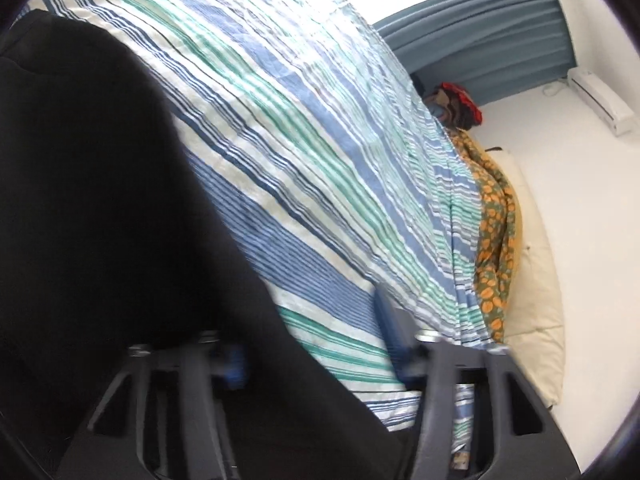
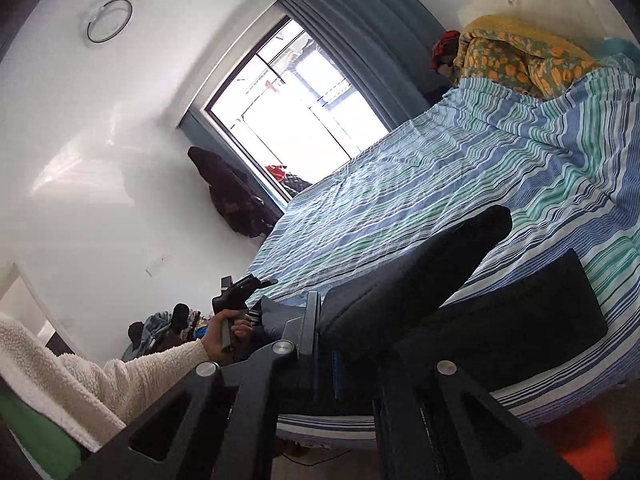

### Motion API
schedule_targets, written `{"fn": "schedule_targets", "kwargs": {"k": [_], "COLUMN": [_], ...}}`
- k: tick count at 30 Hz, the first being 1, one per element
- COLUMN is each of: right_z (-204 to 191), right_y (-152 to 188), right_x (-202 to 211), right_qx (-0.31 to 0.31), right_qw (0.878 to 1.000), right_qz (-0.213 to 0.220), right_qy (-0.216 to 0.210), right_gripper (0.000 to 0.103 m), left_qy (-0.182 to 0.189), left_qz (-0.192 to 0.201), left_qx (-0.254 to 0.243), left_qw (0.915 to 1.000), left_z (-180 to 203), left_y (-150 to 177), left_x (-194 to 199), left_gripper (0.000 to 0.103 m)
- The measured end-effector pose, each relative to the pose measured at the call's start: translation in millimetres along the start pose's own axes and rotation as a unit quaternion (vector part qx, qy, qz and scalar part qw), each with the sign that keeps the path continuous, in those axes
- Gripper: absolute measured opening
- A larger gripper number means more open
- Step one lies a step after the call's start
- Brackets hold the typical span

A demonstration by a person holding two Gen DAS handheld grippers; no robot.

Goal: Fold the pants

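The black pants [image 1: 100, 200] lie on the striped bedspread [image 1: 320, 140] and fill the left of the left wrist view. My left gripper [image 1: 316, 344] stands wide open, with pants cloth draped over its left finger. In the right wrist view the pants [image 2: 420, 292] show as two dark legs on the bedspread [image 2: 480, 160]. My right gripper [image 2: 352, 356] has the pants cloth between its fingers and looks shut on it. The left gripper [image 2: 244, 284] also shows there, held in a hand at the bed's near edge.
An orange-patterned blanket [image 1: 496, 240] and a cream pillow [image 1: 536, 280] lie along the bed's far side by the wall. A window with blue curtains [image 2: 288, 112] is behind the bed. Dark clothes [image 2: 232, 196] hang by the window. Clothes lie heaped on the floor [image 2: 168, 328].
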State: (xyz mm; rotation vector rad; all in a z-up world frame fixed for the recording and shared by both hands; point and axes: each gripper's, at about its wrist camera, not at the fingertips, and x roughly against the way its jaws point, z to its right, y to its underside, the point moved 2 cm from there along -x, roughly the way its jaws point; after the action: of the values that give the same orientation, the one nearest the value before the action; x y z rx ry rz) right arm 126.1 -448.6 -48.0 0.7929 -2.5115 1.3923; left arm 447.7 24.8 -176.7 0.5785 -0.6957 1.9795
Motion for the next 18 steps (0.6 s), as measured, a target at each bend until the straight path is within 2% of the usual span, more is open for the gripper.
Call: {"fn": "schedule_targets", "kwargs": {"k": [1, 2, 4, 5, 6, 8, 10, 11, 12, 14, 16, 18], "right_z": [10.1, 26.6, 59.2, 67.7, 70.8, 62.6, 56.2, 60.0, 64.6, 93.8, 134.9, 173.0], "right_y": [-0.3, -3.8, -16.0, -23.6, -33.8, -55.8, -72.4, -75.9, -73.6, -55.4, -22.2, 9.4], "right_x": [-4.2, -13.2, -39.3, -51.6, -60.3, -68.8, -74.2, -78.8, -84.8, -100.6, -113.4, -120.8], "right_qx": [-0.006, -0.015, -0.014, -0.006, 0.003, 0.013, 0.011, 0.012, 0.017, 0.026, 0.015, -0.013], "right_qw": [1.0, 0.999, 0.994, 0.993, 0.993, 0.996, 0.998, 0.998, 0.997, 0.986, 0.961, 0.935], "right_qz": [-0.008, -0.017, -0.034, -0.034, -0.025, 0.006, 0.017, 0.002, -0.027, -0.107, -0.191, -0.257], "right_qy": [0.017, 0.041, 0.099, 0.112, 0.114, 0.089, 0.057, 0.054, 0.066, 0.124, 0.197, 0.242], "right_gripper": [0.005, 0.005, 0.005, 0.005, 0.004, 0.005, 0.005, 0.005, 0.005, 0.005, 0.005, 0.005], "left_qy": [-0.004, 0.003, 0.028, 0.04, 0.048, 0.061, 0.044, 0.025, 0.004, -0.035, -0.065, -0.078], "left_qz": [-0.005, 0.001, 0.033, 0.059, 0.089, 0.153, 0.192, 0.197, 0.19, 0.142, 0.067, 0.024], "left_qx": [0.002, 0.006, -0.005, -0.023, -0.047, -0.096, -0.141, -0.156, -0.163, -0.154, -0.13, -0.11], "left_qw": [1.0, 1.0, 0.999, 0.9972, 0.9937, 0.9816, 0.9702, 0.9676, 0.9682, 0.9772, 0.9871, 0.9906], "left_z": [-4.1, -5.7, 5.3, 16.9, 30.2, 51.1, 54.8, 48.2, 37.1, 2.5, -32.3, -52.9], "left_y": [-1.4, -2.1, -1.9, -0.2, 3.8, 20.4, 44.8, 60.7, 79.0, 117.9, 153.3, 180.7], "left_x": [3.4, 12.0, 43.6, 67.4, 94.9, 154.1, 199.3, 211.5, 214.7, 195.7, 153.5, 125.5], "left_gripper": [0.005, 0.004, 0.004, 0.004, 0.004, 0.005, 0.008, 0.008, 0.009, 0.009, 0.009, 0.009]}}
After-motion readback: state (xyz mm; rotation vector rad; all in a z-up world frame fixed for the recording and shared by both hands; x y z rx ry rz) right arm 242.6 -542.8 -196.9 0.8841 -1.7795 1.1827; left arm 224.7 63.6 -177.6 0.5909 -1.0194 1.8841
